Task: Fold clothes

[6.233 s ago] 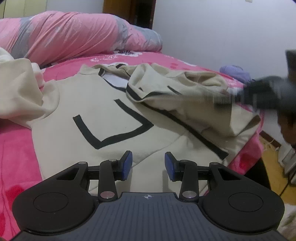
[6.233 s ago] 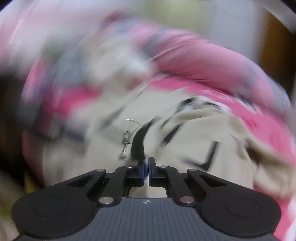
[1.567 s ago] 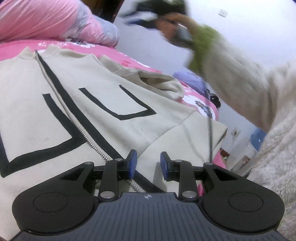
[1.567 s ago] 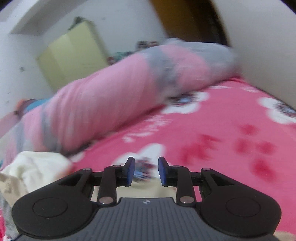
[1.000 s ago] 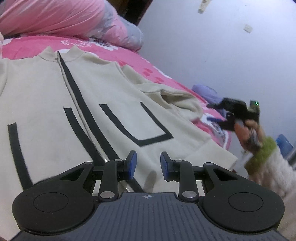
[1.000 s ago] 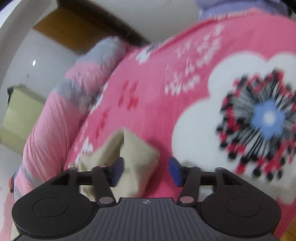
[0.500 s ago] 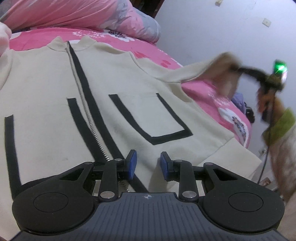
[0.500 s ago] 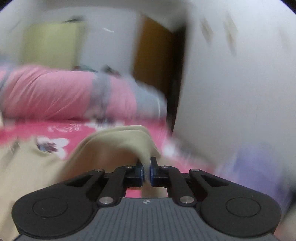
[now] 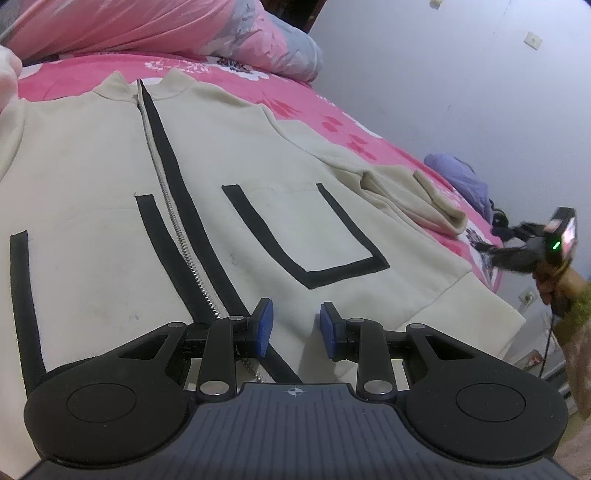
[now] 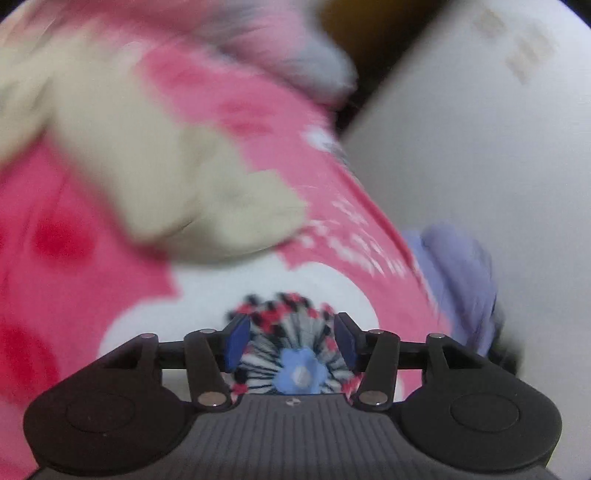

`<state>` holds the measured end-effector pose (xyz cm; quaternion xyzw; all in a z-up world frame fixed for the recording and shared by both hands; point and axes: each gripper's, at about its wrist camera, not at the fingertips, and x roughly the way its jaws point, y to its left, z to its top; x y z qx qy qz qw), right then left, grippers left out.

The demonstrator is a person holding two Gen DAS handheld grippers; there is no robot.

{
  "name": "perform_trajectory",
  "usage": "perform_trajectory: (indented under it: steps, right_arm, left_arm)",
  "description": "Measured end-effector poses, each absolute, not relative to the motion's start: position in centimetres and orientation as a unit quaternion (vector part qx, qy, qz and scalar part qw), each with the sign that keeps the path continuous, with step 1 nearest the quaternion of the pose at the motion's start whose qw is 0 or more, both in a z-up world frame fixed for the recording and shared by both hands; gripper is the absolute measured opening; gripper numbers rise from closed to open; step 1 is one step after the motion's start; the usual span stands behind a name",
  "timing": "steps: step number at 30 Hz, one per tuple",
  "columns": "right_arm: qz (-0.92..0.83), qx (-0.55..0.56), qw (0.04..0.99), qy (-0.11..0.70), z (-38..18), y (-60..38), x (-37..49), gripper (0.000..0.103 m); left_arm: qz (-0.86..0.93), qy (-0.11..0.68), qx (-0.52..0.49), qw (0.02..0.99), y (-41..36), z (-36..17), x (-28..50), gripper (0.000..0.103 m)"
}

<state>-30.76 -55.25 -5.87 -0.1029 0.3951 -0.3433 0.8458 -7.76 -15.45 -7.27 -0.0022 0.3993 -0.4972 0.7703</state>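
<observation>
Left wrist: jacket beneath tool

A home bedroom is shown: a bed is covered by a pink flower-printed blanket, a rolled pink-and-grey quilt is laid against a plain wall.

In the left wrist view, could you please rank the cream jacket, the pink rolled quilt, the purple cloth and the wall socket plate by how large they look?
1. cream jacket, fills most of the view
2. pink rolled quilt
3. purple cloth
4. wall socket plate

The jacket lies nearest the camera, so its lead is partly nearness.
</observation>
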Motion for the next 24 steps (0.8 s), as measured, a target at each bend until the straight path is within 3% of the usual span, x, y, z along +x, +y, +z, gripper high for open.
perform_trajectory:
  steps: [3, 6, 11, 12, 13, 15, 20, 22, 24]
  right_arm:
    - [-0.355, 0.02, 0.881, 0.312, -3.2, -56.9, -32.0, 0.061]
    - [-0.33, 0.054, 0.906, 0.259, -2.2, -57.2, -30.3, 0.069]
    - [-0.3, -0.021, 0.908, 0.291, -4.6, -55.8, -23.4, 0.069]
    - [-0.304, -0.03, 0.903, 0.302, -5.1, -55.5, -22.5, 0.065]
    - [-0.318, -0.026, 0.896, 0.31, -5.6, -55.9, -21.9, 0.048]
    - [-0.336, 0.025, 0.891, 0.303, -5.8, -57.6, -22.2, 0.029]
    - [-0.375, 0.176, 0.894, 0.17, -3.7, -61.6, -28.9, 0.022]
    - [-0.388, 0.235, 0.887, 0.083, -3.2, -63.1, -32.1, 0.008]
    - [-0.407, 0.312, 0.858, 0.005, -4.1, -64.8, -36.0, 0.008]
  left_arm:
    - [-0.495, 0.398, -0.002, 0.772, -15.5, -7.3, -7.9, 0.028]
    - [-0.493, 0.398, 0.001, 0.774, -15.7, -7.3, -8.0, 0.028]
    - [-0.488, 0.4, 0.017, 0.776, -16.0, -6.8, -8.1, 0.028]
    - [-0.486, 0.4, 0.02, 0.776, -16.0, -6.6, -8.2, 0.028]
    - [-0.486, 0.399, 0.023, 0.777, -16.0, -6.3, -8.1, 0.028]
    - [-0.487, 0.388, 0.03, 0.782, -16.0, -5.2, -8.0, 0.028]
    - [-0.51, 0.351, 0.046, 0.783, -18.3, -1.9, -6.2, 0.028]
    - [-0.495, 0.356, 0.065, 0.79, -20.8, -2.3, -4.7, 0.028]
    - [-0.478, 0.361, 0.085, 0.796, -23.4, -2.8, -3.2, 0.028]
